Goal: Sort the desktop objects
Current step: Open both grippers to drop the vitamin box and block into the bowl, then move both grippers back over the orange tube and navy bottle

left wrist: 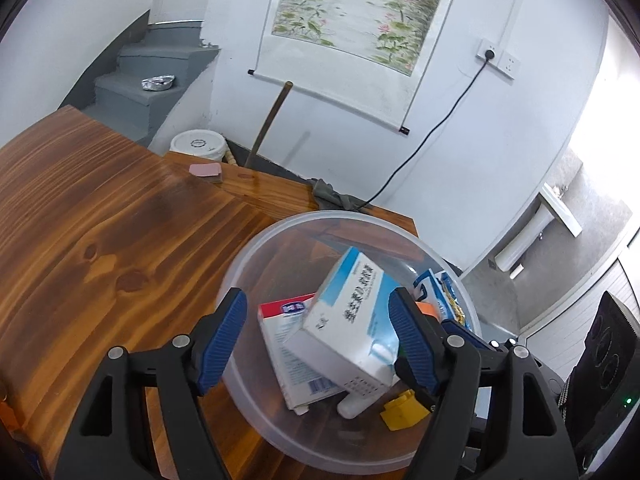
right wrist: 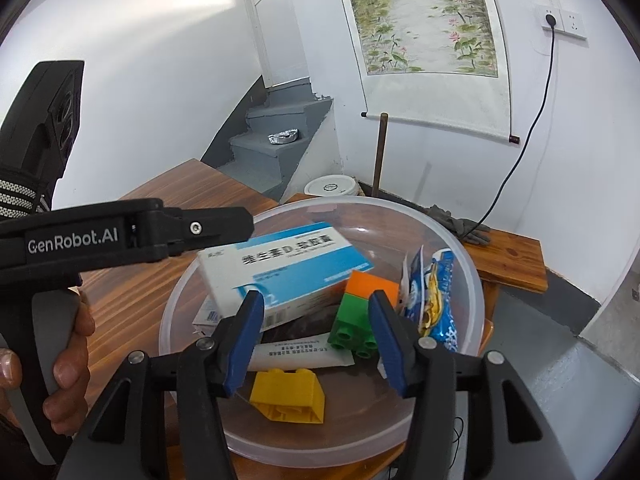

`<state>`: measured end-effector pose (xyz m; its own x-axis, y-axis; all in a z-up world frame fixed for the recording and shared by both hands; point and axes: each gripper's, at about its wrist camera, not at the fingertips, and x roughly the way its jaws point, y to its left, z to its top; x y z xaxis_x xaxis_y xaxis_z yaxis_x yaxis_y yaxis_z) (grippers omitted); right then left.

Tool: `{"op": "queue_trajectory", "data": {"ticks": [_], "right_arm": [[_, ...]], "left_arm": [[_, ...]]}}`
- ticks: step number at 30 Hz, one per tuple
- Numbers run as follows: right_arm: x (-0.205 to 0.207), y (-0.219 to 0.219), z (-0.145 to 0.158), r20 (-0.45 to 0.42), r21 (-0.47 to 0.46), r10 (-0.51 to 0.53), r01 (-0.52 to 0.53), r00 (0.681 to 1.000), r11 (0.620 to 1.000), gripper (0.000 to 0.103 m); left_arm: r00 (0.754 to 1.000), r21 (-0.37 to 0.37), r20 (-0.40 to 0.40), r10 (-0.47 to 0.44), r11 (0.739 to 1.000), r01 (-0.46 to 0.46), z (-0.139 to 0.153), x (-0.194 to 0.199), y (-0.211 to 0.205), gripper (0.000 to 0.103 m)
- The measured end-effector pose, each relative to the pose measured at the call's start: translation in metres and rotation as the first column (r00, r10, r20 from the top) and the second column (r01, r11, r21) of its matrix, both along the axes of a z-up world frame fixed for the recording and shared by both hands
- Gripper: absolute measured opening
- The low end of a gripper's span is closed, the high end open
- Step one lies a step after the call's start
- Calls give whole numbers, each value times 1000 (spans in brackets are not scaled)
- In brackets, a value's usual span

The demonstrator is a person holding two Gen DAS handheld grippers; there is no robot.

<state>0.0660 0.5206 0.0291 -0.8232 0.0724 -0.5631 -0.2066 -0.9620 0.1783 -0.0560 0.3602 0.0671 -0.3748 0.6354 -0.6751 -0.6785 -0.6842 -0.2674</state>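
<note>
Blue-padded fingers of the left gripper (left wrist: pixel 318 338) were held wide apart over the clear plastic bowl (left wrist: pixel 256 248), with nothing clamped between them; the blue-and-white medicine box (left wrist: pixel 348 332) lay tilted in the gap, and no pad could be seen pressing on it. The right gripper (right wrist: pixel 316 340) was likewise spread open above the bowl's near side and was empty.

Inside the bowl a pile had been gathered. The blue-and-white box was propped across a red-and-white box (left wrist: pixel 286 344). A white tube (right wrist: pixel 300 354) lay beneath them, a yellow building block (right wrist: pixel 288 396) rested at the near edge, and a stacked orange-and-green block (right wrist: pixel 358 312) stood beside a blue snack packet (right wrist: pixel 436 300) leaning on the far wall.

Outward on the wooden table (left wrist: pixel 100 220), only a small pink block (left wrist: pixel 206 170) was seen lying loose, well apart from the bowl near the far edge. A grey glove (right wrist: pixel 460 224) was draped at the table's back corner.

The sorting was judged to be nearly finished: most objects appeared collected, and the pink block seemed the one item possibly left. Parts of the table behind the grippers were hidden, so more could not be ruled out.
</note>
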Motion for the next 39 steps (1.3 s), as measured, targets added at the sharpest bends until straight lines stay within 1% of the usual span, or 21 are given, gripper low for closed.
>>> {"op": "queue_trajectory", "data": {"ticks": [4,6,9,11,12,14,16,18,20,23,26,31,35,37,39], "right_arm": [[0,-4,2,0,11,15,-15,1000,1000,59],[1,-8,4,-4,21,24,-24,1000,1000,60],[0,-15,6,2,52,52,-52,999,997,61],[-5,-22,6,18,98,71,-72,997,993,63],[-7,-25,6,25,128,66,-68,998,989,65],[-13,-30,8,41,191,44,-51,998,980,66],[-22,-30,9,57,216,32,-44,998,975,66],[-33,-28,11,67,220,19,-33,998,975,66],[-43,-25,12,76,204,17,-33,997,978,66],[-48,-21,10,88,144,27,-39,996,989,66],[-42,-24,12,57,107,28,-34,998,994,66],[-27,-50,21,-14,67,58,-57,998,996,66],[-23,-71,27,-47,46,94,-92,994,995,66],[-23,-82,28,-53,36,117,-115,992,993,66],[-25,-98,27,-40,17,167,-167,985,986,66]], "left_arm": [[999,-19,-32,42,999,-42,1,1,-14,77],[996,-45,-57,62,997,-64,2,3,-18,77],[994,-81,-86,67,994,-74,0,6,-21,77],[992,-109,-108,67,991,-79,-1,10,-24,77],[990,-125,-123,70,988,-86,-2,12,-27,77],[988,-141,-138,76,985,-96,-3,15,-33,77],[988,-148,-133,83,984,-103,-5,17,-40,77],[988,-151,-120,94,982,-112,-6,16,-45,77],[987,-152,-115,109,980,-126,-7,15,-55,77],[983,-146,-118,144,976,-160,-5,14,-72,77],[977,-129,-105,183,972,-196,-5,9,-93,77],[967,-131,-103,232,961,-244,-4,6,-122,77],[960,-142,-121,254,952,-270,-2,8,-148,77],[955,-149,-129,267,947,-285,-2,9,-162,77],[950,-153,-136,281,942,-300,-1,10,-176,77]]}}
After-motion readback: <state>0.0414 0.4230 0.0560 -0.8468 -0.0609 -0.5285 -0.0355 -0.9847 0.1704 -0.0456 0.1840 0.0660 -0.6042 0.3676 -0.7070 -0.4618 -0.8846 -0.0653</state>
